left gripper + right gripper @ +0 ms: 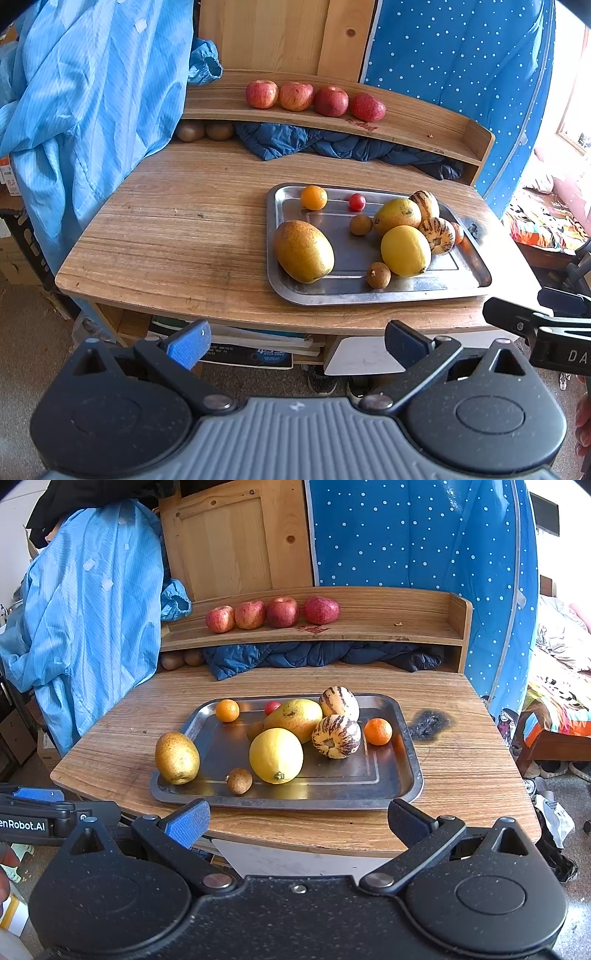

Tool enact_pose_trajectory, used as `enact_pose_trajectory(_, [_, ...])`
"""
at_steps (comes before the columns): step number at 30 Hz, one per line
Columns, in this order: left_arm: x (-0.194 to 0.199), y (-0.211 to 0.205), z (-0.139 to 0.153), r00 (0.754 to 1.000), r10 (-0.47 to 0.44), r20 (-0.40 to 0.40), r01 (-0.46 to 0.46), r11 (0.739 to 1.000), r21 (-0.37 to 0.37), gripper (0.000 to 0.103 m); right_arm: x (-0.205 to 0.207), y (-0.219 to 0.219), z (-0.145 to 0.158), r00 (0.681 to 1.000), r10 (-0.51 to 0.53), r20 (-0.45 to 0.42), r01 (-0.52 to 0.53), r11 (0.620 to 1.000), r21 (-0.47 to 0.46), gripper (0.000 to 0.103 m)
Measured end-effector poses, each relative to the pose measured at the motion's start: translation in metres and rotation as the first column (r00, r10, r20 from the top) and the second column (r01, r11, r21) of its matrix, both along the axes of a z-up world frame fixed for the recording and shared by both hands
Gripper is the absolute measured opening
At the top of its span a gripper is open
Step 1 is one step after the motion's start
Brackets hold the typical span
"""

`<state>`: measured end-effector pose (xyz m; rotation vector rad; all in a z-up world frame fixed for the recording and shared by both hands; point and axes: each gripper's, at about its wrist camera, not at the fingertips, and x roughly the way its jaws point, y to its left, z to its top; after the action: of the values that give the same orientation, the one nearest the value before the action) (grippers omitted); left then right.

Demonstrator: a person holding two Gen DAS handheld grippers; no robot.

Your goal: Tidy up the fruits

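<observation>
Fruits (pixel 276 755) mixed, yellow/orange (striped too), steel tray (pixel 402 775)

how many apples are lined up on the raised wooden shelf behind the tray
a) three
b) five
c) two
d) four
d) Four red apples sit in a row on the shelf, seen in both wrist views.

Left half of the counter (pixel 166 229) is bare wood, so there's easy room to come in there. The tray (pixel 402 738) is crowded in the middle: lemon (pixel 276 755), pears and striped melons (pixel 336 736) touching each other. Its near right corner is open. The shelf (pixel 388 616) is free right of the apples (pixel 273 613); underneath, a dark jacket (pixel 314 655) fills the gap.
</observation>
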<state>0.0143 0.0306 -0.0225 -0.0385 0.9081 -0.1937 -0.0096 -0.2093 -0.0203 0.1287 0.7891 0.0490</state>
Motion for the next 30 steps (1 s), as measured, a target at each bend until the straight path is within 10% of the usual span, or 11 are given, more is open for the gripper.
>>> enact_pose_trajectory(30, [-0.0034, -0.0015, 0.0007, 1.000, 0.011, 0.009, -0.011, 0.999, 0.040, 0.102, -0.0007, -0.0001, 0.0002, 1.000, -0.001, 0.001, 0.001, 1.000, 0.000, 0.102])
